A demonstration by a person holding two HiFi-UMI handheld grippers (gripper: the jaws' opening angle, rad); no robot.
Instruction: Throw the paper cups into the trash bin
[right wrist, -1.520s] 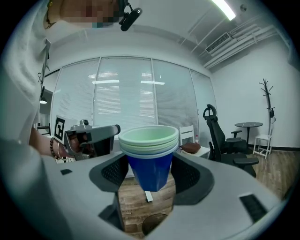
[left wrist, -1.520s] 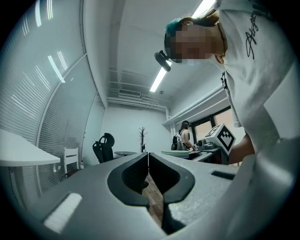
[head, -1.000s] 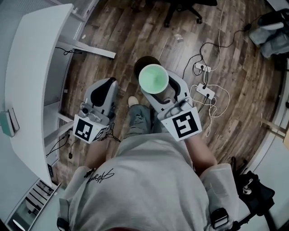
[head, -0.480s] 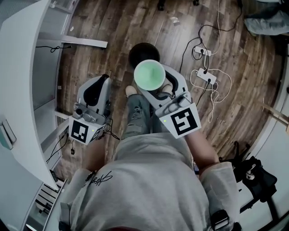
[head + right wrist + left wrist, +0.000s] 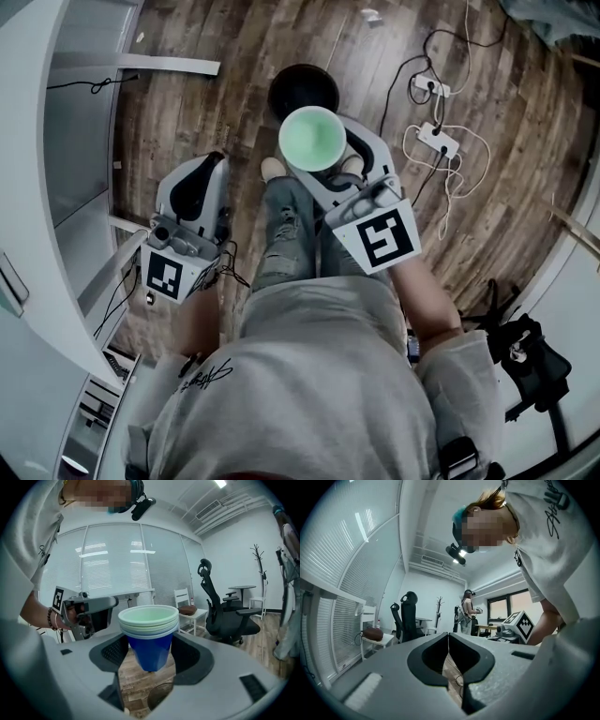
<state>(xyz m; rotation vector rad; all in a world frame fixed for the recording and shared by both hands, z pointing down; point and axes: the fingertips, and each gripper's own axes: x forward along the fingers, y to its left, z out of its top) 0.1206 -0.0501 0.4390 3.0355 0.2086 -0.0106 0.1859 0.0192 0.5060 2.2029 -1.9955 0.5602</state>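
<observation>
Head view is showing the right gripper [image 5: 323, 176] pinching a nested stack of paper cups [image 5: 312, 139], mouth up, with the round dark trash bin [image 5: 303, 91] standing on the wooden floor [image 5: 206, 103] just beyond the stack from this angle. Right gripper view is showing the jaws pressing on the blue outer cup [image 5: 150, 644] of the stack from either side, and the bin's rim [image 5: 159, 696] is appearing low between them, seemingly only partly beneath the cups. The left gripper [image 5: 194, 192] is hanging beside the person's leg with its jaws pressed together on nothing, as the left gripper view is confirming [image 5: 449, 656]. The main risk, as I am judging it, is letting go too soon: with the stack not clearly centred over the opening, the cups could be striking the rim and bouncing onto the floor, toward the shoe [image 5: 272, 169] or the power strip [image 5: 439, 141] and its cables. A second risk is that only the outer cup is being gripped, so tipping the stack could be letting the inner green cups slide out separately and scatter. Squeezing harder could be crumpling the thin wall and making the release uneven.
</observation>
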